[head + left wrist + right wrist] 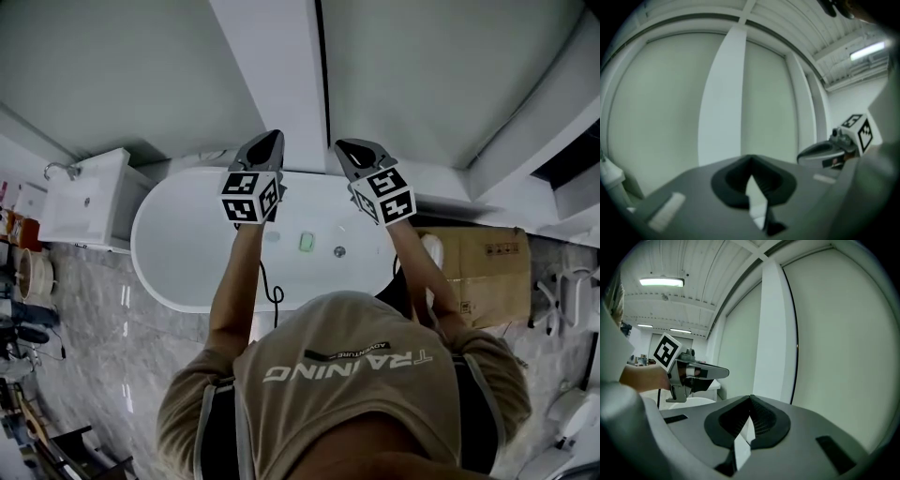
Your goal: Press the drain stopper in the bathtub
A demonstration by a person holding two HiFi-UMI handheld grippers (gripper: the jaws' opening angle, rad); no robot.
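The white oval bathtub point(178, 272) lies below me in the head view. On its floor, a small round metal drain stopper point(339, 251) sits right of a small green object point(307, 242). Both grippers are held high above the tub, side by side and pointing at the wall. My left gripper point(272, 139) has its jaws together with nothing in them point(750, 159). My right gripper point(345, 146) is also shut and empty point(750, 397). Neither gripper view shows the tub floor or the stopper. Each shows the other gripper beside it.
A white pillar point(281, 75) runs up the wall behind the tub. Left of the tub stands a white basin cabinet point(89, 197), and a cardboard box point(483, 267) sits on the right. A black cable point(272, 291) hangs over the tub's near rim. The floor is grey marble point(112, 337).
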